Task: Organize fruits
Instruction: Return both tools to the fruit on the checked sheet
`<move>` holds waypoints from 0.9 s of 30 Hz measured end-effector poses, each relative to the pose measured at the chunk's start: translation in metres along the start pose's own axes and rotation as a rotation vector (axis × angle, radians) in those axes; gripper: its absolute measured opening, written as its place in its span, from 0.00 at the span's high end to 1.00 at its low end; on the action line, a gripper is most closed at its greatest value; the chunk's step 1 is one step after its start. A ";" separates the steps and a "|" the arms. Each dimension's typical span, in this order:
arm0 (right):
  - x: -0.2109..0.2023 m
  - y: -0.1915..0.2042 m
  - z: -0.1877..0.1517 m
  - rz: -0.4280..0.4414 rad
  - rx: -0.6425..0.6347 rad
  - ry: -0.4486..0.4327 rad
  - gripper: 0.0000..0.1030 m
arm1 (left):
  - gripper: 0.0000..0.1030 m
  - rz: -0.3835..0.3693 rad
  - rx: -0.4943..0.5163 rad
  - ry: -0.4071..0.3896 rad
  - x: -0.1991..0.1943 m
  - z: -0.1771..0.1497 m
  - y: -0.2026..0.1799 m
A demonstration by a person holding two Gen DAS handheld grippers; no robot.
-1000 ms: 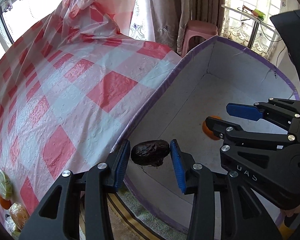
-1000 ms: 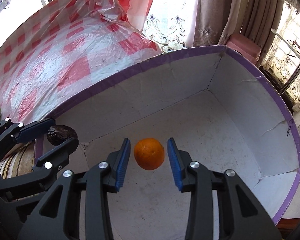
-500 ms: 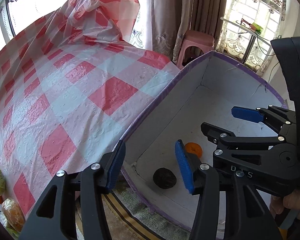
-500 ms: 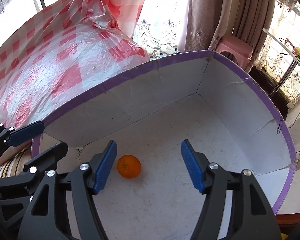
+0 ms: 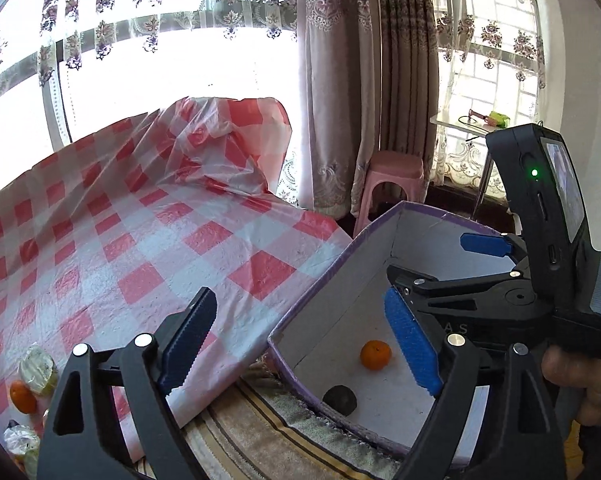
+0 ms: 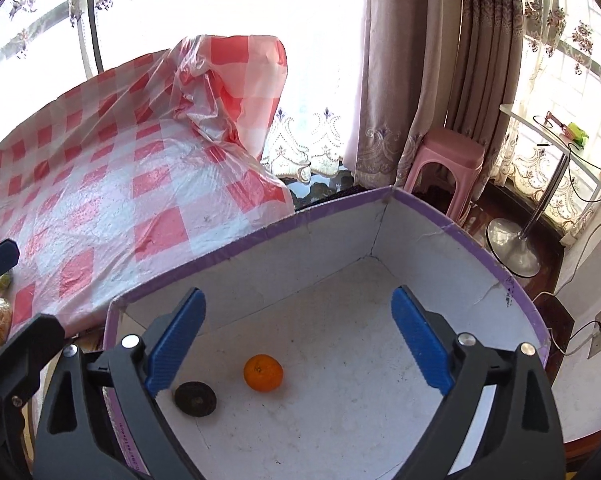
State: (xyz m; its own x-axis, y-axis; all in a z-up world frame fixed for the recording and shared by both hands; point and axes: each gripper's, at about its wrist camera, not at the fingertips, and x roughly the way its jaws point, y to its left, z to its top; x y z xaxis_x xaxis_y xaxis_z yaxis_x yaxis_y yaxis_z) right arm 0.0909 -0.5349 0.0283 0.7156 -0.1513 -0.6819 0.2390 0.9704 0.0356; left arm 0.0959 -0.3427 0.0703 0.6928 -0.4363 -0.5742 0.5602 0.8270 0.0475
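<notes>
- Here, a red-checked tablecloth [image 6: 112,200] covers the table beside a purple-rimmed box [image 6: 452,232]
- The left gripper [image 5: 300,348] and right gripper [image 6: 296,340] hover above the box, jaws just opened wide, nothing between them
- An orange [image 6: 262,372] lies on the box floor
- Just beside it lies a dark fruit [image 6: 195,398], apart from the orange

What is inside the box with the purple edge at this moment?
On the white floor of the box lie an orange and a dark round fruit, apart from each other. The corner nearest the right wrist camera is hidden behind black gripper parts.
</notes>
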 end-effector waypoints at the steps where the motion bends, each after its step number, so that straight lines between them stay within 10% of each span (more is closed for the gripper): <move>1: -0.006 0.001 0.002 0.000 0.002 -0.021 0.07 | 0.18 0.005 -0.015 -0.003 -0.006 -0.001 0.004; 9: -0.041 0.024 0.002 0.094 0.003 -0.121 0.07 | 0.14 0.019 -0.121 0.052 -0.046 -0.017 0.048; 27: -0.048 0.123 -0.022 0.339 -0.171 0.039 0.07 | 0.13 0.121 -0.375 0.060 -0.142 -0.101 0.151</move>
State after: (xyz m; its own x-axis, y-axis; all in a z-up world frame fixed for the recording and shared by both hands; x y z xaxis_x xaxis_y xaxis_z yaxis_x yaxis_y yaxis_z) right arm 0.0722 -0.4039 0.0495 0.7092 0.1876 -0.6796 -0.1224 0.9821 0.1433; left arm 0.0357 -0.1198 0.0762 0.7099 -0.3153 -0.6297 0.2635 0.9482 -0.1777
